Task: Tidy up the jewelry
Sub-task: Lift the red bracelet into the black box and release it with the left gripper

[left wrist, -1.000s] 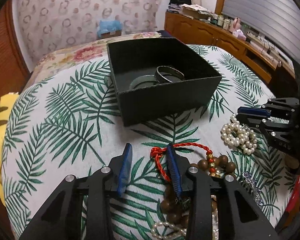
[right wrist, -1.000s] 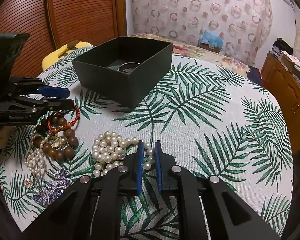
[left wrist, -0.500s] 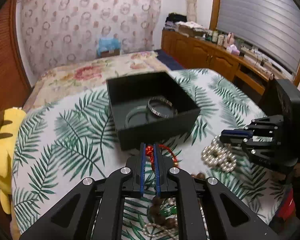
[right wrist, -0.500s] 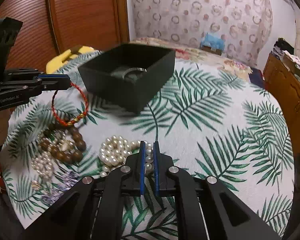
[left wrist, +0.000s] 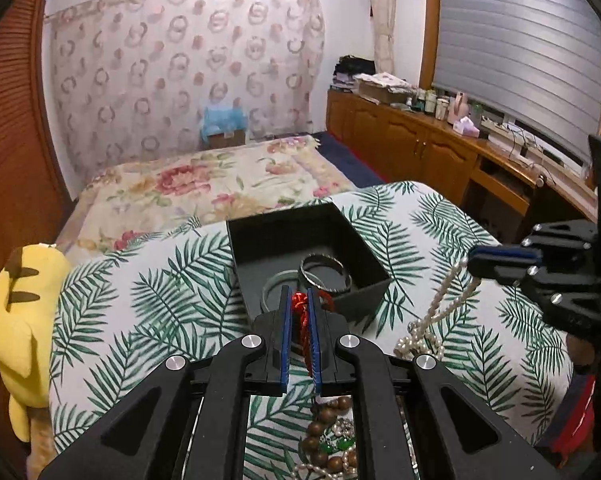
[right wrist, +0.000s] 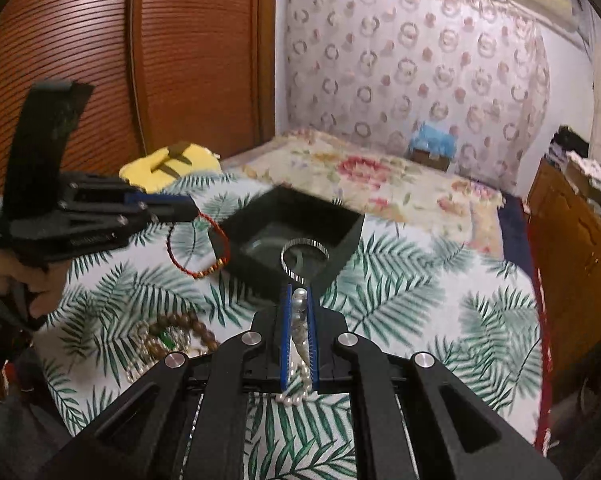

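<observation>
Left hand-held gripper (left wrist: 300, 300) pinches the red bracelet (right wrist: 198, 246), right hand-held gripper (right wrist: 299, 298) clamps the pearl strand (left wrist: 440, 300), loops visible only cross-view

Both grippers: raised, jaws drawn nearly together.

Left gripper (left wrist: 300, 300) is pinching a red cord bracelet (right wrist: 198, 246) between its blue pads and pointing forward; a hand (right wrist: 16, 276) is gripping its handle. Right gripper (right wrist: 299, 300) is clamping a pearl strand (left wrist: 440, 300), which appears to be hanging from the fingertips, and reaching in from the right side.
</observation>
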`<state>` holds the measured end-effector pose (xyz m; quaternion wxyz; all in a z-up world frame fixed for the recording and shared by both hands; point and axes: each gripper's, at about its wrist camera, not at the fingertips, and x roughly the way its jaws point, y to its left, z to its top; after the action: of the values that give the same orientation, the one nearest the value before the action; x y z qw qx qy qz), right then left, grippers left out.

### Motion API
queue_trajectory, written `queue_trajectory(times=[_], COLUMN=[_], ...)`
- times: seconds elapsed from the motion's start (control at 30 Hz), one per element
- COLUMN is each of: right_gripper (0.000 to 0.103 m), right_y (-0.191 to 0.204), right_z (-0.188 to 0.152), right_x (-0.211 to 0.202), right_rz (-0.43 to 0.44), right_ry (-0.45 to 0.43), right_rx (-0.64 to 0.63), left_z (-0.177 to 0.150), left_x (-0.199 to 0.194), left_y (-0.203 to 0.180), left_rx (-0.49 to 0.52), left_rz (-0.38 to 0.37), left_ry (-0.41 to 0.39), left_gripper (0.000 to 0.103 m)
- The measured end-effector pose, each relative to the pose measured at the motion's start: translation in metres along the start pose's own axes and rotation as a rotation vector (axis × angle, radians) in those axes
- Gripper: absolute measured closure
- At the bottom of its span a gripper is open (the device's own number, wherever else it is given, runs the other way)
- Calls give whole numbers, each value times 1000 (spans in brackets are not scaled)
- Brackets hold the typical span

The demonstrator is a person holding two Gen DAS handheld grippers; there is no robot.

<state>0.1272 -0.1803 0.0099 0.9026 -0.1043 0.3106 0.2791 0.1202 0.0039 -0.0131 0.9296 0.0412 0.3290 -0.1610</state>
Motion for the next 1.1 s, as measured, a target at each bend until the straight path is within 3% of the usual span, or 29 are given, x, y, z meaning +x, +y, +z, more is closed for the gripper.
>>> queue_trajectory(times=[0.6, 1.1], right_gripper=[95, 95], right_y=[-5, -12], right_z=[76, 134], right_x=[-21, -30], right_rz=[-51, -96], right_ry=[-120, -182], right_rx=[-63, -91], left_z=[28, 26], left_x=[18, 62], left_y=[12, 11], left_rx=[-11, -40], left_rz=[24, 18], left_ry=[-33, 18], left_gripper=[96, 96])
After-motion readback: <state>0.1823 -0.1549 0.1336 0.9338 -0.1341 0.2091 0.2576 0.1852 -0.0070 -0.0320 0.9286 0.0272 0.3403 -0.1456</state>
